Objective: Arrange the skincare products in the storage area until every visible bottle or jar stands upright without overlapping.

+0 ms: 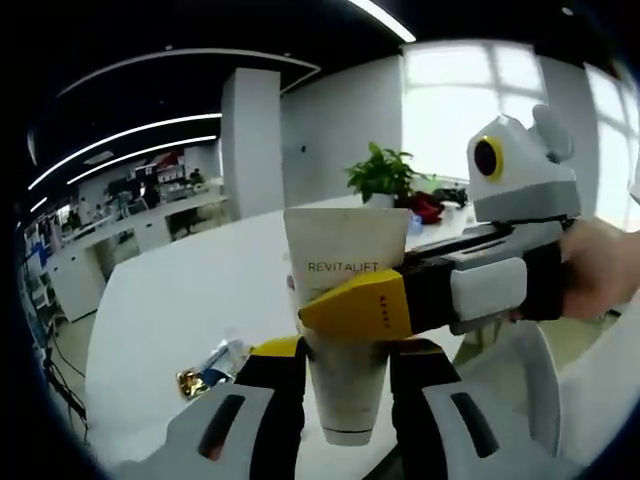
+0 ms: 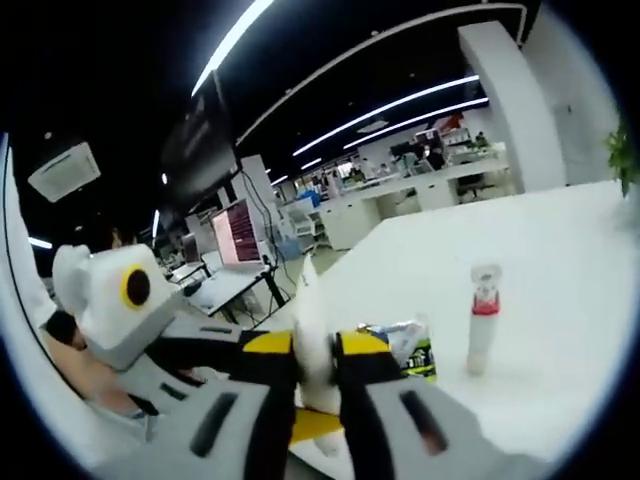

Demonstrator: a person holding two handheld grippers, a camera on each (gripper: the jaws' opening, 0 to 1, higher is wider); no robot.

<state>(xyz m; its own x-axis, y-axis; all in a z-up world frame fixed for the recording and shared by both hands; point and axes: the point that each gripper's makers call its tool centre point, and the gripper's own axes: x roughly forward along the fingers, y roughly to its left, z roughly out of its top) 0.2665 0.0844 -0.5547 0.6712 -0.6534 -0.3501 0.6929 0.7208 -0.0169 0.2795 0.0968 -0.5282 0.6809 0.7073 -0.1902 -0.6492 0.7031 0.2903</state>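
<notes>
A white tube printed REVITALIFT hangs in the air above the white table, cap end down. In the left gripper view my left gripper is shut on its lower half, one jaw on either side. My right gripper reaches in from the right, and its yellow tip lies across the middle of the tube. The right gripper view shows the same tube edge-on, pinched between the yellow pads of my right gripper. A slim white bottle with a red collar and clear cap stands upright on the table.
A foil sachet and small packets lie on the table; in the right gripper view this pile sits just left of the standing bottle. A potted plant stands at the table's far end. A hand holds the right gripper. Desks and monitors fill the room behind.
</notes>
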